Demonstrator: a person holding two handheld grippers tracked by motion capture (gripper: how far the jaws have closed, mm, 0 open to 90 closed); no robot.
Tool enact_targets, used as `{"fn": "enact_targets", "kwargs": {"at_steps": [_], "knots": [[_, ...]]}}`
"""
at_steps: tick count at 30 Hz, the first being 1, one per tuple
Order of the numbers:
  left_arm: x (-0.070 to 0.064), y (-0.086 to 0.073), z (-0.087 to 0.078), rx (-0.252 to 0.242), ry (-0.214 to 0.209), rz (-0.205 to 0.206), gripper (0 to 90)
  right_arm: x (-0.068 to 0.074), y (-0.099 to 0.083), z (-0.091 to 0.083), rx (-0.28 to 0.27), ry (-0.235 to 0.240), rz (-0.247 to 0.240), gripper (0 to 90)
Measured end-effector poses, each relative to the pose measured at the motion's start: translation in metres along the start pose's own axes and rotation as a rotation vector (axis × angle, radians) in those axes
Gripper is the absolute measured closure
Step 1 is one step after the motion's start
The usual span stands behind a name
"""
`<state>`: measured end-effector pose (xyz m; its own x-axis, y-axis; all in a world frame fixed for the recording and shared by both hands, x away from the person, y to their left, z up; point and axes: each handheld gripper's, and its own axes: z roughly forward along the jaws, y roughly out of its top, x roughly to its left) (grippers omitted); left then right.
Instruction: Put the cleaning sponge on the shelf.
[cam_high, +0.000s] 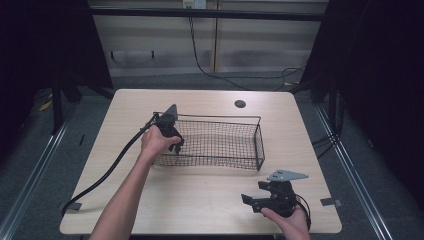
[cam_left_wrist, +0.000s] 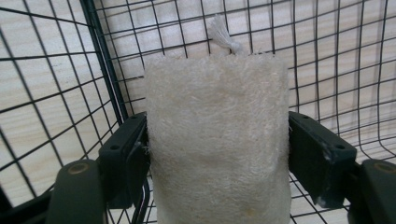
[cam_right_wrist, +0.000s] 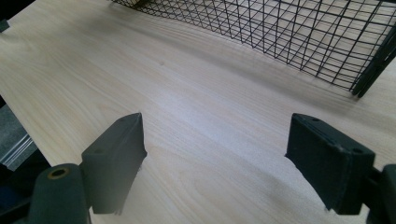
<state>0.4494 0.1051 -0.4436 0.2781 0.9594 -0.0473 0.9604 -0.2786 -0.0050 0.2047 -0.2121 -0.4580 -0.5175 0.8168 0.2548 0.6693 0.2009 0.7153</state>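
A pale fibrous loofah pad (cam_left_wrist: 217, 135) with a knotted white cord at its top stands between the jaws of my left gripper (cam_left_wrist: 217, 158), which is shut on it. That gripper (cam_high: 175, 143) reaches into the left end of a black wire basket (cam_high: 259, 140) near the middle of the table. Behind the pad in the left gripper view are the basket's mesh wall and a corner post (cam_left_wrist: 100, 56). My right gripper (cam_high: 252, 196) hovers low over the table's front right, open, nothing between its jaws (cam_right_wrist: 215, 158). It points left, toward the basket's near wall (cam_right_wrist: 299, 37).
The light wooden table (cam_high: 200, 200) has a round cable hole (cam_high: 240, 104) behind the basket. A thick black cable (cam_high: 107, 172) trails from my left gripper toward the front left edge. Dark floor and metal rails surround the table.
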Motion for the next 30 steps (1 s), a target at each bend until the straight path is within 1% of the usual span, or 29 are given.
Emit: {"fn": "enact_targets", "kwargs": {"at_steps": [4, 5, 7, 8, 9, 11, 12, 13, 14, 15, 16, 18, 19, 20, 21, 24, 25, 26, 27, 28, 29, 30], "knots": [[0.0001, 0.0, -0.0003, 0.0, -0.005, 0.006, 27.3, -0.0008, 0.0002, 0.0001, 0.0, 0.001, -0.003, 19.0], [-0.0004, -0.0002, 0.0003, -0.003, 0.004, 0.001, 27.3, -0.0009, 0.0003, 0.0001, 0.001, 0.002, -0.002, 19.0], [-0.0013, 0.0002, 0.0012, 0.0, 0.007, 0.009, 27.1, -0.0009, 0.0005, 0.0004, 0.0, 0.002, -0.004, 19.0], [-0.0016, 0.0006, 0.0015, -0.001, 0.001, 0.007, 27.0, -0.0008, 0.0005, 0.0005, 0.002, 0.002, -0.003, 18.9], [-0.0004, 0.0015, 0.001, 0.008, 0.001, 0.017, 27.1, -0.0009, 0.0004, 0.0007, 0.002, 0.003, -0.003, 18.9], [0.0001, 0.0019, 0.0004, 0.015, -0.007, 0.019, 26.9, -0.001, 0.0, 0.0006, 0.004, 0.001, 0.0, 18.9], [0.0003, 0.0018, 0.0005, 0.018, -0.007, 0.028, 26.9, -0.001, 0.0, 0.0006, 0.004, 0.001, 0.0, 18.9], [0.0006, 0.0018, 0.0001, 0.021, -0.008, 0.027, 26.8, -0.0008, 0.0001, 0.0001, 0.002, 0.002, 0.001, 19.0], [0.0006, 0.0018, 0.0002, 0.017, -0.011, 0.016, 26.8, -0.0009, 0.0002, -0.0001, 0.001, -0.001, -0.002, 18.9], [0.0001, 0.0018, 0.0007, 0.015, -0.006, 0.012, 26.5, -0.0012, 0.0001, -0.0001, 0.0, 0.0, -0.004, 18.9], [0.0005, 0.0022, 0.0003, 0.025, -0.005, 0.021, 26.1, -0.0012, 0.0, -0.0003, -0.001, 0.002, 0.001, 18.9], [0.0005, 0.0019, -0.0001, 0.023, -0.014, 0.023, 25.6, -0.001, 0.0, -0.0005, 0.0, 0.0, 0.002, 18.9], [0.0005, 0.0017, -0.0004, 0.025, -0.026, 0.03, 24.9, -0.0009, 0.0001, -0.0005, -0.002, 0.002, -0.004, 19.0], [0.0005, 0.0016, -0.0004, 0.021, -0.031, 0.024, 23.9, -0.0006, 0.0003, -0.0004, -0.001, 0.0, -0.003, 19.0], [0.0012, 0.0019, -0.0005, 0.022, -0.039, 0.031, 23.9, -0.0006, 0.0003, -0.0004, -0.001, 0.0, -0.003, 19.0], [0.0002, 0.0015, -0.0007, 0.016, -0.04, 0.022, 22.4, -0.0004, 0.0003, -0.0001, 0.001, -0.003, -0.003, 19.0], [-0.0003, 0.0008, -0.001, 0.011, -0.033, 0.031, 22.0, -0.0004, 0.0003, -0.0002, 0.001, -0.002, -0.004, 19.0], [-0.0002, 0.0003, -0.0014, -0.005, -0.026, 0.027, 22.2, -0.0003, 0.0003, -0.0003, 0.001, -0.002, -0.004, 19.0], [-0.0008, 0.0001, -0.0016, -0.018, -0.024, 0.015, 22.2, -0.0004, 0.0003, -0.0004, 0.001, -0.001, -0.003, 19.0], [-0.0008, 0.0003, -0.001, -0.013, -0.027, 0.017, 21.0, -0.0006, 0.0003, -0.0003, 0.0, -0.001, -0.004, 19.0], [0.0002, 0.0006, -0.0014, 0.001, -0.029, 0.03, 20.0, -0.0008, 0.0003, -0.0003, 0.001, -0.002, -0.003, 19.0], [0.0003, 0.0003, -0.0019, -0.001, -0.041, 0.039, 18.8, -0.0005, 0.0002, -0.0005, 0.001, 0.0, -0.003, 19.0]]}}
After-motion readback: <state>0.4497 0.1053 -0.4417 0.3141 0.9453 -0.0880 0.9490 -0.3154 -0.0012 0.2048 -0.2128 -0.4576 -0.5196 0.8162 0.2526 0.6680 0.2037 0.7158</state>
